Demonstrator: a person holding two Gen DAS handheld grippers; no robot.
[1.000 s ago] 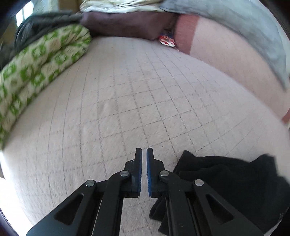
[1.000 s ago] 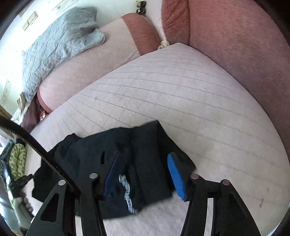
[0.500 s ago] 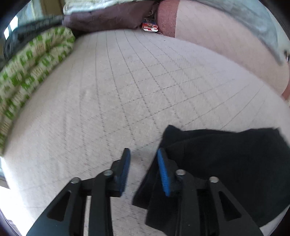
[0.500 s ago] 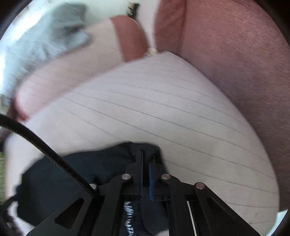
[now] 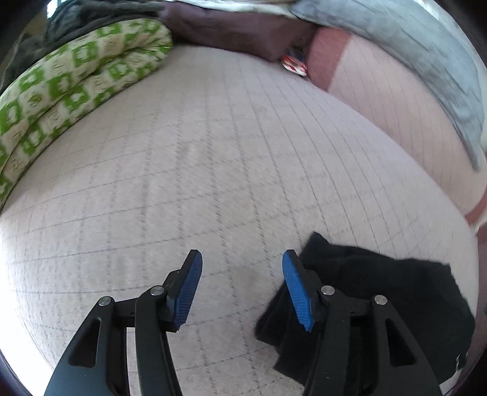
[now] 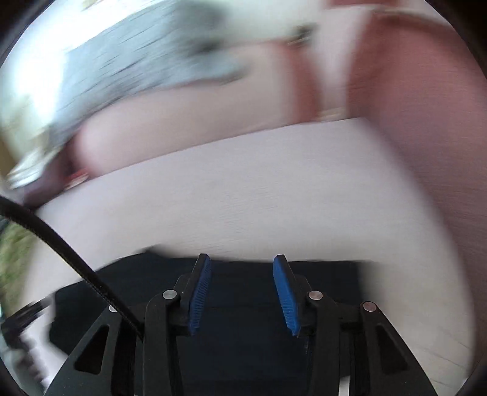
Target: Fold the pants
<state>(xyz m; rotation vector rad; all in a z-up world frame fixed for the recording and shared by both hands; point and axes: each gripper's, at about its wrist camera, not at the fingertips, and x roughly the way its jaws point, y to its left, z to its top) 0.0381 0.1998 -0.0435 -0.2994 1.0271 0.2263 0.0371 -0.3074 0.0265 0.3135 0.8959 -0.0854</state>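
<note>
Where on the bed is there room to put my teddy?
The widest bare stretch of the quilted bed cover lies between the green patterned blanket, the brown pillows and the black pants. It is crowded by the pants, where the open left gripper and open right gripper are.

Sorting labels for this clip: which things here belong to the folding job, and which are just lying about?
Job: black pants; left gripper; right gripper, both with jaws open.
Lying about: green patterned quilt; grey blanket; maroon cushion; red-and-white packet.

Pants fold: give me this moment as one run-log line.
left gripper: open, beside pants | right gripper: open, over pants | pants: on bed
</note>
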